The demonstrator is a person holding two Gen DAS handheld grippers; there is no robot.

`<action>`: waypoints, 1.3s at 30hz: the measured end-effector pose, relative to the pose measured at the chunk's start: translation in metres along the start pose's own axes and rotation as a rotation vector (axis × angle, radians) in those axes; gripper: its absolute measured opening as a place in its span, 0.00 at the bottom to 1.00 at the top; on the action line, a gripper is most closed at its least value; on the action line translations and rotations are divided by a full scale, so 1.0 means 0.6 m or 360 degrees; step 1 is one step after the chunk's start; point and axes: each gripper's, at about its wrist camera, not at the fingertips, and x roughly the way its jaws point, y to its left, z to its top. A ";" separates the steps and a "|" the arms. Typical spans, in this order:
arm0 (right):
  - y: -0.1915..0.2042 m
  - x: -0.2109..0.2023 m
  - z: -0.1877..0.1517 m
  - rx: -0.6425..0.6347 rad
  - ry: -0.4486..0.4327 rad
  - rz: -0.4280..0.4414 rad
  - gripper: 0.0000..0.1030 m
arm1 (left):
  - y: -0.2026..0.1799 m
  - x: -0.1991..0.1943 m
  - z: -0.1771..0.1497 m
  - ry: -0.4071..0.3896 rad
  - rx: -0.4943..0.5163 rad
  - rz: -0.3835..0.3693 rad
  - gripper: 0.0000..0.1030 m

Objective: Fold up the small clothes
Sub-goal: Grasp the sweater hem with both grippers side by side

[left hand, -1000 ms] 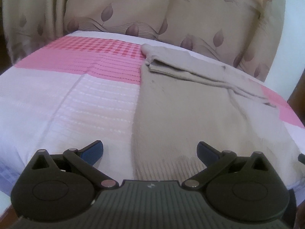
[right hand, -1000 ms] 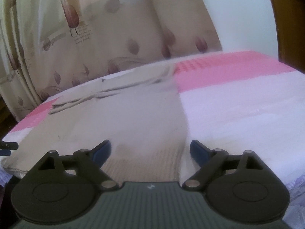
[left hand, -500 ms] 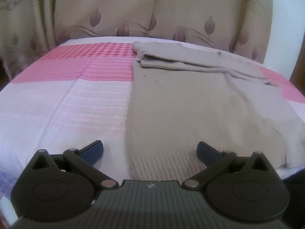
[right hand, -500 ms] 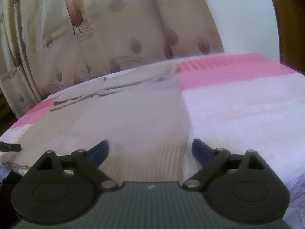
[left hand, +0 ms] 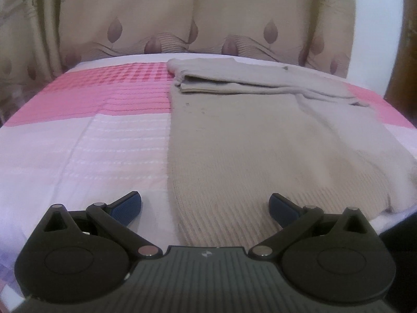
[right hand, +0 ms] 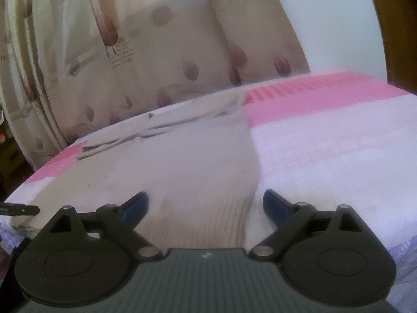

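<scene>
1. A beige knitted sweater (left hand: 260, 140) lies spread flat on a bed covered with a pink-and-white bedspread (left hand: 99, 140), its ribbed hem toward the cameras and its far end near the curtain.
2. At the far end, a folded sleeve (left hand: 234, 86) lies across the top of the sweater, running from the left edge out toward the right side.
3. The left claw (left hand: 205, 204) stands wide open with nothing between its blue pads. It sits at the hem's left corner: the left pad (left hand: 127, 203) is over bare bedspread just beside the sweater's edge, the right pad (left hand: 282, 207) over the ribbed hem. Whether the pads touch the fabric cannot be told.
4. The right claw (right hand: 206, 203) is also wide open and holds nothing. It straddles the hem's right corner: its left pad (right hand: 136, 204) is over the knit, its right pad (right hand: 276, 206) over the white part of the bedspread (right hand: 325, 156).
5. In the right wrist view the sweater (right hand: 182, 161) is somewhat blurred; the folded sleeve (right hand: 161, 130) shows as a band across its far end.
6. A thin dark tip of the other tool (right hand: 18, 210) pokes in at the left edge of the right wrist view, near the hem's opposite corner.
7. A beige curtain (left hand: 182, 18) with a leaf print hangs behind the bed, and a white wall (right hand: 325, 20) shows to its right.
</scene>
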 end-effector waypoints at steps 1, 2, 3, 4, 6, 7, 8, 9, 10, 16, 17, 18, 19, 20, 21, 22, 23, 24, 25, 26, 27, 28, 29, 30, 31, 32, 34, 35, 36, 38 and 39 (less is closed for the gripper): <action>0.000 0.000 0.001 -0.0013 0.0006 0.0004 0.93 | 0.001 -0.001 -0.001 -0.0006 0.0008 -0.0012 0.97; -0.001 0.000 0.001 -0.0022 0.0010 0.0012 0.93 | 0.002 -0.001 -0.003 -0.0010 0.0021 -0.0028 0.97; -0.003 -0.001 0.001 -0.0026 0.0013 0.0019 0.93 | 0.004 -0.001 -0.004 -0.0016 0.0037 -0.0049 0.97; -0.004 -0.002 0.002 -0.0028 0.0021 0.0027 0.93 | 0.006 -0.002 -0.005 -0.0020 0.0048 -0.0069 0.97; -0.011 -0.006 0.007 -0.0012 0.0051 0.0051 0.93 | 0.011 -0.003 -0.007 -0.0027 0.0056 -0.0107 0.96; -0.018 -0.008 0.010 0.0019 0.0060 0.0074 0.93 | 0.013 -0.004 -0.007 -0.0029 0.0054 -0.0123 0.94; -0.026 -0.010 0.012 0.0058 0.0064 0.0097 0.93 | 0.015 -0.005 -0.007 -0.0030 0.0051 -0.0141 0.93; -0.033 -0.011 0.013 0.0096 0.0069 0.0116 0.93 | 0.017 -0.007 -0.008 -0.0032 0.0048 -0.0162 0.92; -0.040 -0.013 0.016 0.0128 0.0079 0.0137 0.93 | 0.019 -0.008 -0.008 -0.0031 0.0049 -0.0185 0.90; -0.040 -0.014 0.020 0.0071 0.0173 0.0197 0.47 | 0.029 -0.018 -0.002 0.0028 -0.0006 -0.0399 0.63; -0.039 -0.012 0.021 0.0073 0.0205 0.0211 0.34 | 0.033 -0.018 0.000 0.0041 -0.0033 -0.0415 0.51; -0.038 -0.009 0.021 0.0073 0.0230 0.0198 0.28 | 0.037 -0.017 0.002 0.0055 -0.0058 -0.0415 0.45; -0.038 -0.008 0.021 0.0068 0.0234 0.0193 0.27 | 0.043 -0.016 0.004 0.0063 -0.0094 -0.0411 0.35; -0.038 -0.006 0.022 0.0077 0.0242 0.0196 0.24 | 0.052 -0.014 0.006 0.0085 -0.0137 -0.0436 0.21; -0.042 -0.005 0.024 0.0105 0.0250 0.0194 0.20 | 0.064 -0.011 0.008 0.0117 -0.0203 -0.0477 0.13; -0.047 -0.005 0.025 0.0145 0.0256 0.0208 0.18 | 0.076 -0.006 0.008 0.0149 -0.0274 -0.0528 0.10; -0.052 -0.005 0.025 0.0188 0.0262 0.0236 0.16 | 0.088 -0.001 0.008 0.0167 -0.0337 -0.0573 0.10; -0.054 -0.005 0.024 0.0203 0.0268 0.0243 0.13 | 0.096 0.003 0.008 0.0182 -0.0374 -0.0606 0.10; -0.053 -0.005 0.024 0.0204 0.0268 0.0235 0.12 | 0.100 0.005 0.010 0.0193 -0.0382 -0.0619 0.10; -0.054 -0.006 0.025 0.0213 0.0264 0.0238 0.11 | 0.101 0.007 0.013 0.0204 -0.0376 -0.0622 0.11; -0.055 -0.006 0.026 0.0228 0.0261 0.0245 0.11 | 0.102 0.008 0.017 0.0209 -0.0373 -0.0608 0.15; -0.057 -0.005 0.027 0.0237 0.0266 0.0250 0.11 | 0.106 0.008 0.021 0.0202 -0.0389 -0.0580 0.19; -0.056 -0.004 0.028 0.0218 0.0281 0.0246 0.11 | 0.113 0.007 0.024 0.0202 -0.0411 -0.0572 0.25; -0.056 -0.002 0.031 0.0201 0.0294 0.0245 0.12 | 0.121 0.006 0.028 0.0223 -0.0437 -0.0578 0.32; -0.058 -0.003 0.033 0.0218 0.0296 0.0255 0.12 | 0.130 0.007 0.030 0.0248 -0.0476 -0.0638 0.51; -0.062 -0.003 0.035 0.0245 0.0307 0.0280 0.13 | 0.135 0.006 0.031 0.0264 -0.0519 -0.0700 0.67; -0.064 0.001 0.038 0.0246 0.0357 0.0311 0.22 | 0.134 0.004 0.034 0.0276 -0.0525 -0.0711 0.74; -0.065 0.003 0.039 0.0239 0.0361 0.0320 0.22 | 0.128 0.004 0.036 0.0284 -0.0483 -0.0697 0.74; -0.064 0.005 0.041 0.0231 0.0371 0.0321 0.22 | 0.121 0.003 0.037 0.0287 -0.0438 -0.0687 0.74; -0.059 0.009 0.043 0.0206 0.0384 0.0324 0.22 | 0.105 0.002 0.037 0.0279 -0.0380 -0.0671 0.77; -0.057 0.012 0.044 0.0201 0.0386 0.0330 0.22 | 0.096 0.002 0.035 0.0273 -0.0358 -0.0679 0.76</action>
